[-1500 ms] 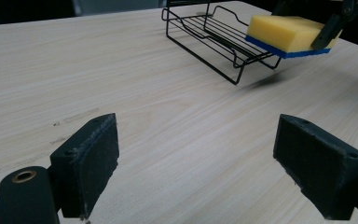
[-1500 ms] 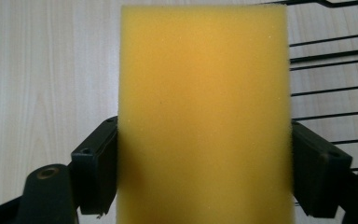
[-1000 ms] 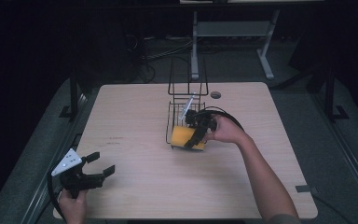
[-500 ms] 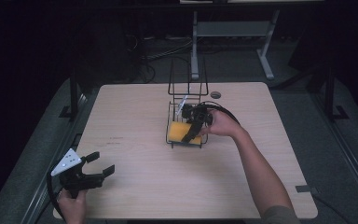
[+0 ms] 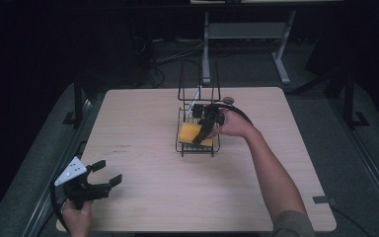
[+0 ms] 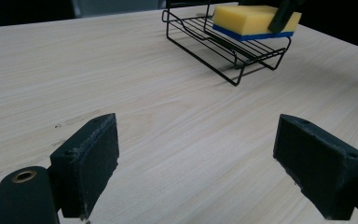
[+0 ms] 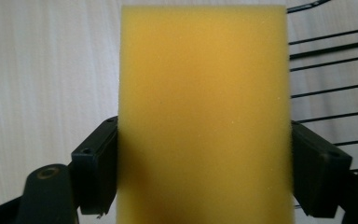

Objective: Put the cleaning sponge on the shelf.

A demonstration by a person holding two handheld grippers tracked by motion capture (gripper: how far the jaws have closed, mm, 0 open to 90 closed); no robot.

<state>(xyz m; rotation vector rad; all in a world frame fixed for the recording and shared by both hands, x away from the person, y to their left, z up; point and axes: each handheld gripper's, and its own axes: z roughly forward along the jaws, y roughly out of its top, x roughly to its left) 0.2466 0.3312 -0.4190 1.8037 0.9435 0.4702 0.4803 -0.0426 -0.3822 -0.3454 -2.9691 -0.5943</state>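
A yellow sponge (image 5: 189,132) with a blue underside lies on the floor of a black wire basket (image 5: 196,149) at the table's middle. My right gripper (image 5: 199,138) reaches into the basket from the right and is shut on the sponge. In the right gripper view the sponge (image 7: 205,102) sits between both jaws, touching each. The left gripper view shows the sponge (image 6: 251,17) resting flat on the basket's wires (image 6: 223,52). My left gripper (image 5: 103,174) hovers open at the table's front left corner, with only bare wood between its jaws (image 6: 205,158).
The basket has a tall wire back (image 5: 197,79) on its far side. A small dark round disc (image 5: 228,100) lies on the table (image 5: 143,197) just behind it. A metal stand (image 5: 242,34) is on the floor beyond the table.
My right gripper has carried the sponge from the basket's front rim farther in and set it lower on the wires. The left gripper has not moved.
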